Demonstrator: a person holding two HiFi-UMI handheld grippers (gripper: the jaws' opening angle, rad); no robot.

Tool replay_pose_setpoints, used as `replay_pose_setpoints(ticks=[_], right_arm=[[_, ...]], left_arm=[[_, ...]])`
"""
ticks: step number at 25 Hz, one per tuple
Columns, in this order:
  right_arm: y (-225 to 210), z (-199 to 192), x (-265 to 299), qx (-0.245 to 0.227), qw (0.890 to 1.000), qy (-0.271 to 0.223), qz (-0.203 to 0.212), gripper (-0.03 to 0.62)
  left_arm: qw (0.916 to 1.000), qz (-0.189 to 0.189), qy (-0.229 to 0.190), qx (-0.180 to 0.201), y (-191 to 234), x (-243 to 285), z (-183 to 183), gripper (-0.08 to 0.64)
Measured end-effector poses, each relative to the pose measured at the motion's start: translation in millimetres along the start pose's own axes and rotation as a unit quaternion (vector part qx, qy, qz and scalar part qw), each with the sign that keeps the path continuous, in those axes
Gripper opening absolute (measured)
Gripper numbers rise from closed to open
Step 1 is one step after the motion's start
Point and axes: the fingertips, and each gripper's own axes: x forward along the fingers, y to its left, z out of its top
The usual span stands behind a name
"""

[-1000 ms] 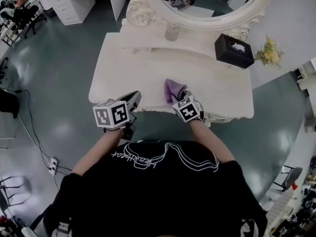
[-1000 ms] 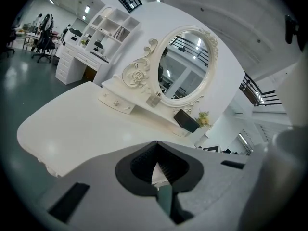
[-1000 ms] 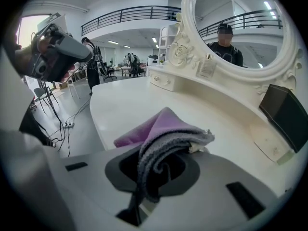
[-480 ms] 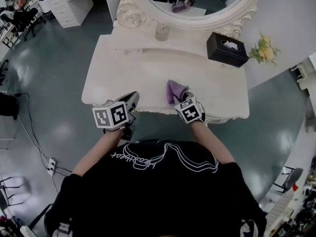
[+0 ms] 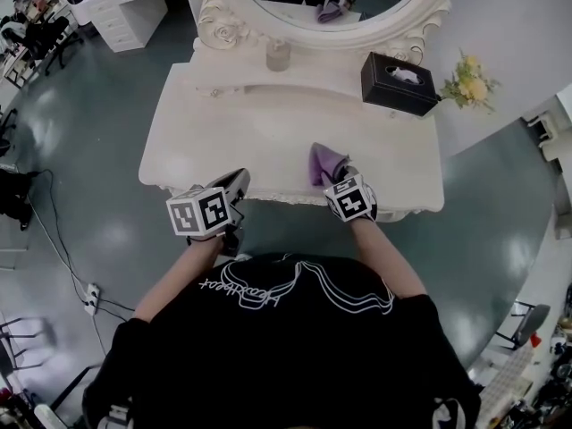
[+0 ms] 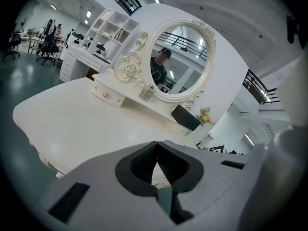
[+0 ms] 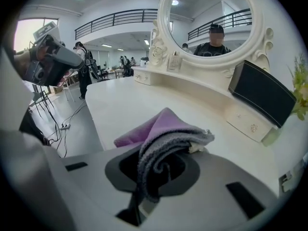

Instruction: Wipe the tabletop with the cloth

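I see my right tool (image 7: 161, 170) clamping the soft purple cloth (image 7: 166, 129) on the glossy white tabletop (image 5: 241, 132). Its grey ribbed fold shows only in the right gripper view. Left tool (image 6: 156, 158) closed, empty.

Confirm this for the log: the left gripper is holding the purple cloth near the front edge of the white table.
Wrong gripper: the right gripper holds the purple cloth near the front edge of the white table, as the right gripper view shows. The left gripper is shut on nothing.
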Motion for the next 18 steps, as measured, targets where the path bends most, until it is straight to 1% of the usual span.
replay_pose_setpoints(ticks=[4, 11, 18], right_arm=[[-14.7, -13.8, -9.4, 0.008, 1.0, -0.001, -0.007, 0.049], [-43.4, -40.3, -32.4, 0.027, 0.999, 0.002, -0.02, 0.049], [-74.2, -70.7, -54.8, 0.048, 0.998, 0.005, -0.04, 0.049]], left_arm=[[1.0, 0.003, 0.002, -0.001, -14.0, 4.0, -9.3, 0.005], [0.9999, -0.003, 0.009, 0.002, -42.6, 18.8, -26.5, 0.005], [0.9996, -0.011, 0.025, 0.01, -68.7, 35.1, -45.7, 0.005]])
